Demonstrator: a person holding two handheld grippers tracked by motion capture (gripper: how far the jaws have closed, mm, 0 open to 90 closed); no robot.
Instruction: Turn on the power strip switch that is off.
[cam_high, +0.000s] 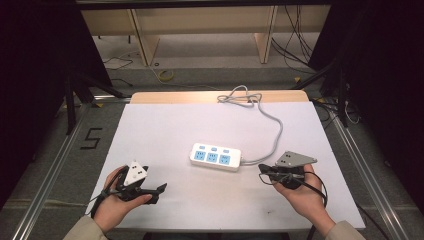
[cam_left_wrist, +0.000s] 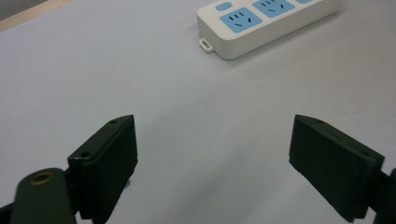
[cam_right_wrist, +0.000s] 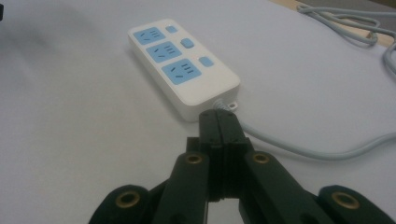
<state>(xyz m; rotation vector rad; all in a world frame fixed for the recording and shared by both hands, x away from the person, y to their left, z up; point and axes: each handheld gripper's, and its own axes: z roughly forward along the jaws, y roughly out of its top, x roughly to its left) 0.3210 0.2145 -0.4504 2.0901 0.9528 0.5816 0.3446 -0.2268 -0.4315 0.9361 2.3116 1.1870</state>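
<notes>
Starting at the fingers: the right gripper (cam_right_wrist: 219, 126) has its two black fingers (cam_right_wrist: 208, 128) pressed flat together with nothing between them, tips resting just short of the cable end of the power strip (cam_right_wrist: 180, 65); the left gripper (cam_left_wrist: 212, 158) stands spread wide and empty, its fingers (cam_left_wrist: 109, 163) low over the bare white surface (cam_high: 165, 130). Between the two hands, a little nearer the right one, the strip lies flat in the middle of the surface, sockets up — near both grippers, touching neither. It looks like a rigid, smooth plastic block, light enough to slide if nudged, so I'd judge the long side walls the safest place to pinch it. Its grey cable (cam_high: 276, 131) is soft and springy, running back to a loose coil at the far edge, and would likely tug as the strip moves.
</notes>
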